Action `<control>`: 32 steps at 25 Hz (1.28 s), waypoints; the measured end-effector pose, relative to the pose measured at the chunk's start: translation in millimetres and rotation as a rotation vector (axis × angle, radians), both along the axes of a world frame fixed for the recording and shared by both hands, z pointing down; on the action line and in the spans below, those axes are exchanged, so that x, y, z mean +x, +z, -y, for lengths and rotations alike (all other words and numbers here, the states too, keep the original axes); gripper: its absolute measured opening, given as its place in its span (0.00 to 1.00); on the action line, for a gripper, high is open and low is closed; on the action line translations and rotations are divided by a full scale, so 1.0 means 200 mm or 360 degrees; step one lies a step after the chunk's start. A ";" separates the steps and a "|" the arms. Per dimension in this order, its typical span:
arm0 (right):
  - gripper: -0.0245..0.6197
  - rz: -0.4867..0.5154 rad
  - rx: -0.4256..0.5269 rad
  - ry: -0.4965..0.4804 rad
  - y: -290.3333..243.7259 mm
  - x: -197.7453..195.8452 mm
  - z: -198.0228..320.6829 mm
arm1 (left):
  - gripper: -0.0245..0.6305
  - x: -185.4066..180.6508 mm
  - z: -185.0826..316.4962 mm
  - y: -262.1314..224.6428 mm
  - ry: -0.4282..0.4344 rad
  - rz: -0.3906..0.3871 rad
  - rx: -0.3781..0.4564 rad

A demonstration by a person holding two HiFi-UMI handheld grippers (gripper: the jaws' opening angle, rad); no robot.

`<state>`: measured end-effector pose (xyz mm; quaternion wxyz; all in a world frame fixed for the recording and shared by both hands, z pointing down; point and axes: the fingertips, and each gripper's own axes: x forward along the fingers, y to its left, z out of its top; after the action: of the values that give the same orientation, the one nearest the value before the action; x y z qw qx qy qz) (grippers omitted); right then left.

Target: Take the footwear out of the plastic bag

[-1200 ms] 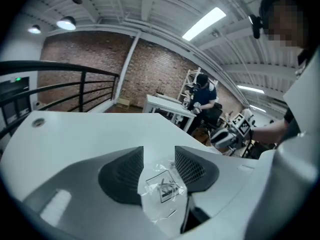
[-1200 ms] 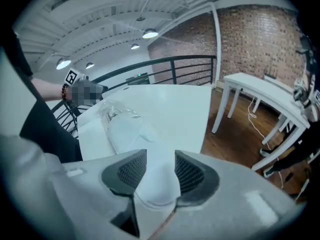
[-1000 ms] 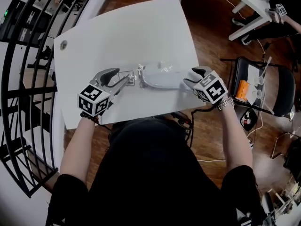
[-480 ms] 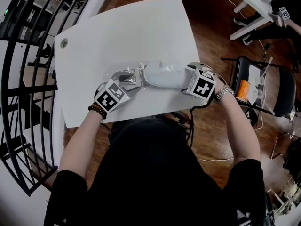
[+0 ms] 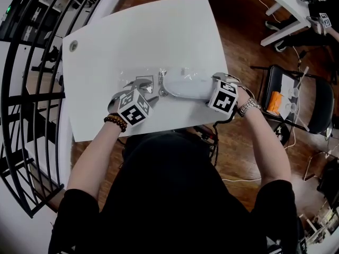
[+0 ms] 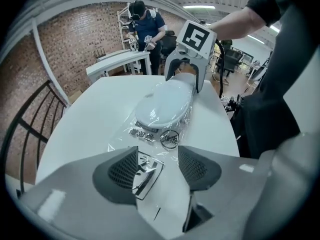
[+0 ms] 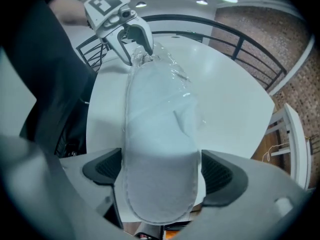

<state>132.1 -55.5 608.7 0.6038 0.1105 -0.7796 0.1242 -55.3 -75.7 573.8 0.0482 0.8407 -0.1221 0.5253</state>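
Closed in on both ends since a second ago; at the near side, left gripper (image 6: 157, 166) opening around the plastic bag (image 6: 172, 139) mouth, not pinching it; right gripper (image 7: 160, 171) spread wide astride the white slipper (image 7: 161, 129), probably for bracing; still bagged, flat on the white table (image 5: 159, 30).

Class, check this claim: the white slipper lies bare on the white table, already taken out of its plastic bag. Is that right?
One detail is wrong: the white slipper is inside the clear plastic bag, not out of it, as the left gripper view shows. It does lie on the white table.
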 end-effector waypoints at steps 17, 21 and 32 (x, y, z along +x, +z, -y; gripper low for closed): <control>0.70 -0.0005 0.0021 0.0117 -0.02 0.11 -0.04 | 0.40 -0.13 0.01 0.07 -0.0116 0.0081 -0.0024; 0.70 0.0003 0.0025 0.0155 -0.02 0.14 -0.05 | 0.39 -0.17 0.01 0.07 -0.0155 0.0084 -0.0027; 0.70 0.0026 0.0070 0.0093 -0.03 0.04 -0.01 | 0.39 -0.14 0.01 0.06 -0.0157 0.0073 -0.0013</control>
<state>140.4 -53.3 601.8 0.5909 0.1454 -0.7836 0.1254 -82.9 -78.0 586.4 0.0745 0.8213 -0.1623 0.5419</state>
